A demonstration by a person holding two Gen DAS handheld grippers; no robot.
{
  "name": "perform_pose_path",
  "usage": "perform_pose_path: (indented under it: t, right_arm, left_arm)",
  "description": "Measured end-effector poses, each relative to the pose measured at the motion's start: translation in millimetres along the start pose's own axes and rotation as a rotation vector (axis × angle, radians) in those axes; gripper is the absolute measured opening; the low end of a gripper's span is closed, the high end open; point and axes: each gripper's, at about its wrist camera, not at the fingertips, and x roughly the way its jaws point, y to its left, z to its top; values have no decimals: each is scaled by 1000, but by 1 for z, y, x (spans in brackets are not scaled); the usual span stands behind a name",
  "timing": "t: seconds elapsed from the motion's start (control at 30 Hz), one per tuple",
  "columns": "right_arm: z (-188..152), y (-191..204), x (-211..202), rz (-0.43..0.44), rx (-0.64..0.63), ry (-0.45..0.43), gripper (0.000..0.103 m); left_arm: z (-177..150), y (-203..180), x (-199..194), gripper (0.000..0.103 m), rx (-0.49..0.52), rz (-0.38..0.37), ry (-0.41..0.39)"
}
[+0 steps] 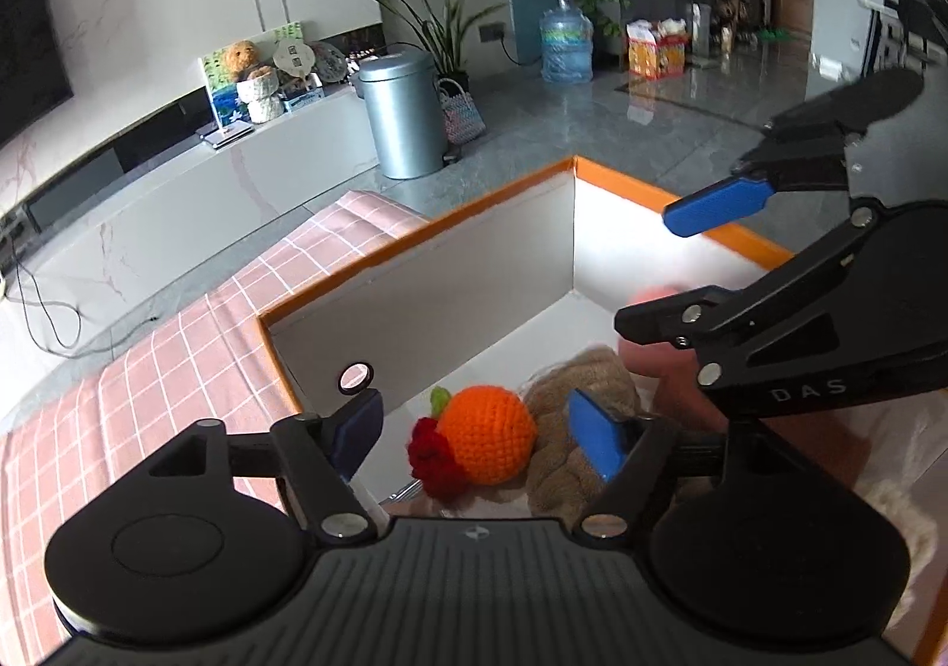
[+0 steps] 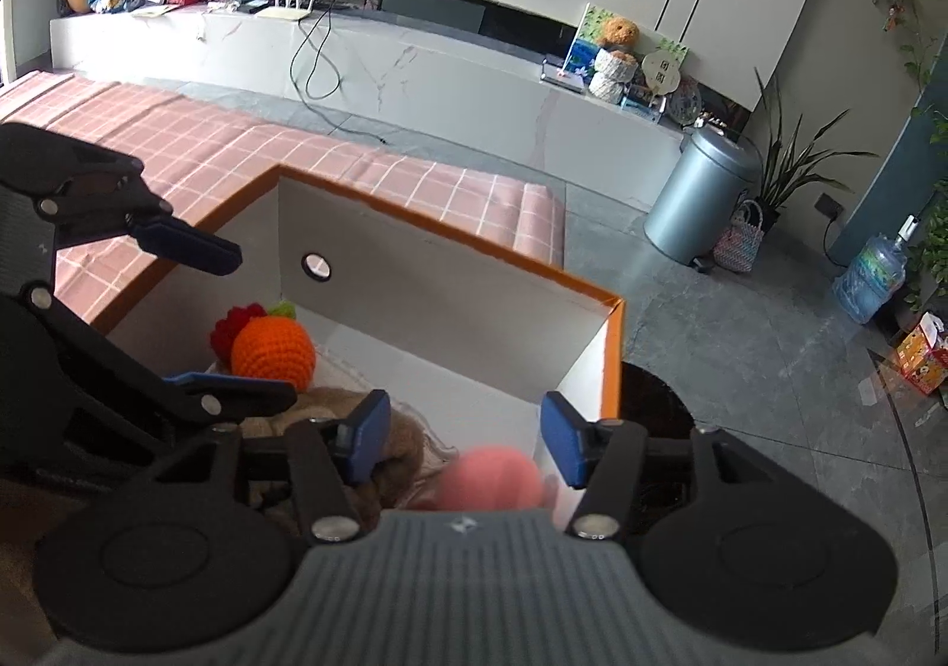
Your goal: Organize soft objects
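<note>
Both of my grippers hung over the box (image 1: 415, 275), an orange-rimmed carton with white inner walls that stood on the pink checked cloth (image 1: 178, 346).

My left gripper (image 1: 474, 429) had its jaws spread wide, the pads clear of everything. Below and between them lay the orange ball (image 1: 489, 432), a crocheted fruit with a green leaf, touching a red knitted piece (image 1: 435, 458) on its left. Neither pad pressed on the ball; it rested on the box floor, against a tan knit (image 1: 569, 417) that ran under the right finger (image 1: 592, 441).

My right gripper (image 2: 468, 435) also stood open. A pink ball (image 2: 495, 479), blurred, sat low between the pads, nearer the right one, close to the box's near wall. I could see a gap on each side of it, so nothing was pinched. Through that camera the orange ball (image 2: 272, 352) lay further in, by the far-left corner, with the left gripper (image 2: 237, 322) over it.
</note>
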Motion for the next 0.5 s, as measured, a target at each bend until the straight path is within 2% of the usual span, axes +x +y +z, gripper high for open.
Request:
perform_pose_path:
  t: [0.2, 0.4, 0.5]
  right_arm:
    - [5, -6, -24, -5, 37, -33, 66]
    - [3, -5, -57, -23, 62, -81, 77]
    - [-1, -6, -81, -21, 104, -125, 84]
  left_arm:
    - [5, 13, -20, 91, -127, -31, -43]
    - [8, 13, -45, 91, -137, -28, -63]
    - [5, 14, -60, 91, -180, -47, -90]
